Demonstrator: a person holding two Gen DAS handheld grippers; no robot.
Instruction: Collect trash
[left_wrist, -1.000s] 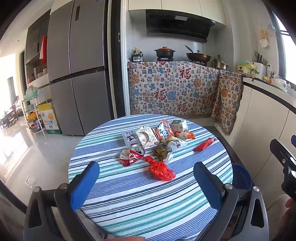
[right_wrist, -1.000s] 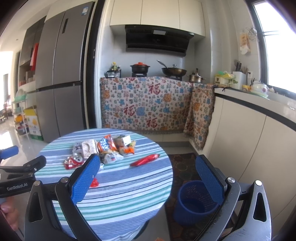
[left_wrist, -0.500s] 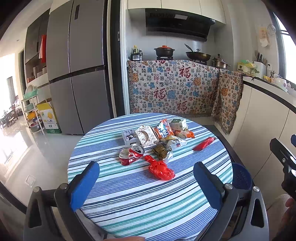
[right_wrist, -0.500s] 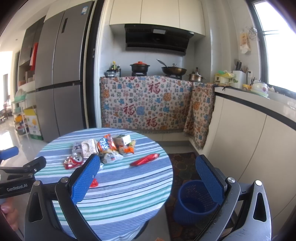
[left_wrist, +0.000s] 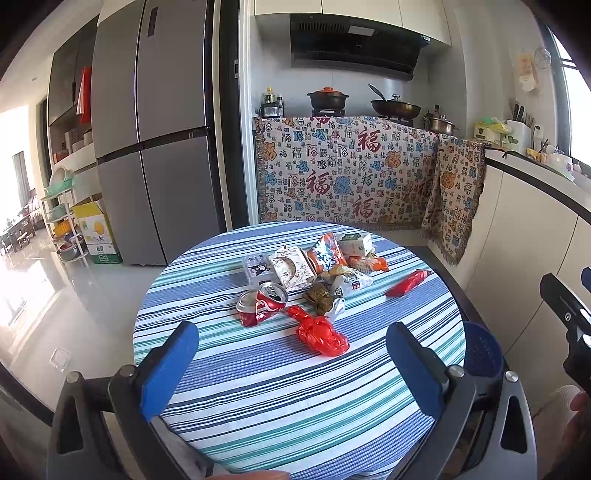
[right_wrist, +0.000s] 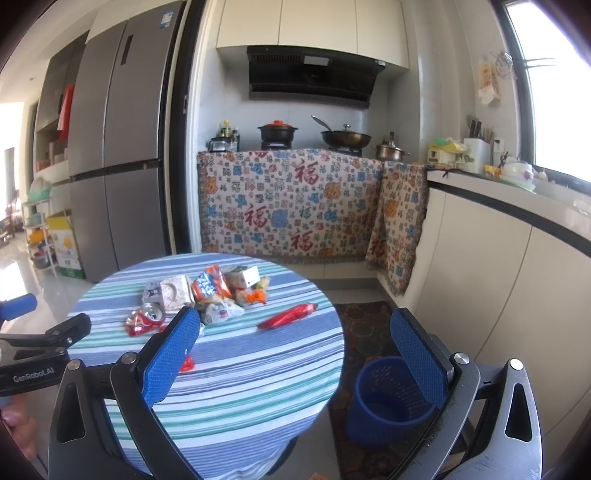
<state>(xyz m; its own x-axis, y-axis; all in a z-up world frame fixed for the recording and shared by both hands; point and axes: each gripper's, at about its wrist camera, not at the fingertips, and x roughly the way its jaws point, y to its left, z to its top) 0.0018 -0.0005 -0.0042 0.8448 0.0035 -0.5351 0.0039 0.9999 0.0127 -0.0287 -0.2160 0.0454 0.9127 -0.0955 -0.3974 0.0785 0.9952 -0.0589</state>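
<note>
Trash sat heaped mid-table (left_wrist: 258, 384), red crumpled bag (left_wrist: 320, 331) nearest me. Both my left gripper (left_wrist: 291, 363) and right gripper (right_wrist: 295, 354) hung spread wide, holding nothing. I judged it best to straddle that bag squarely, then carry it to the blue bin (right_wrist: 388, 402) beside the table.

- This is a kitchen in a home.
- A big grey fridge (left_wrist: 147, 147) stands at 10 o'clock.
- A stove with a black pot (left_wrist: 328, 98) and a pan (left_wrist: 395, 108) is at 12 o'clock, under a dark hood (left_wrist: 354, 48).
- White cupboards (right_wrist: 491, 280) and a counter run along at 3 o'clock.
- A round table (left_wrist: 258, 369) with a striped cloth is in the middle.
</note>
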